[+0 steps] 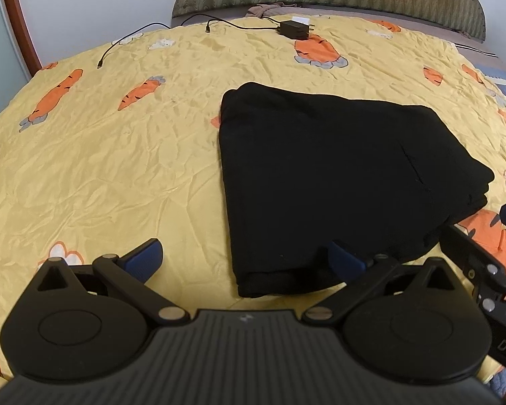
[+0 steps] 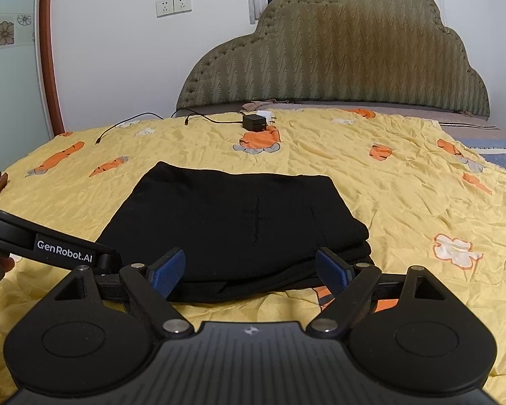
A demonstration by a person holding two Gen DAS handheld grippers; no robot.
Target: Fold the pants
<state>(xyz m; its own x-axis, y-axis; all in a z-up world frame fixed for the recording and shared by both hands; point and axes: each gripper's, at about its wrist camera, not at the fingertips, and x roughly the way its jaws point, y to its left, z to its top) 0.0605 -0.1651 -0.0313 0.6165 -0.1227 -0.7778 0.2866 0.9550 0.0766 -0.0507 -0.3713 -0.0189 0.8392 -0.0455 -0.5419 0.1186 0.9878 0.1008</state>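
Both tongs, left gripper (image 1: 244, 258) and right gripper (image 2: 253, 268), stand wide open and hold nothing; pants (image 1: 334, 182) lie on the bed (image 1: 118, 155) as a compact stacked bundle; folding seems done, though dark layers hide details.

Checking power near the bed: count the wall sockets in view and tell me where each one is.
2. Both sit side by side on the white wall left of the headboard: the left socket and the right socket. Others may be outside the view.
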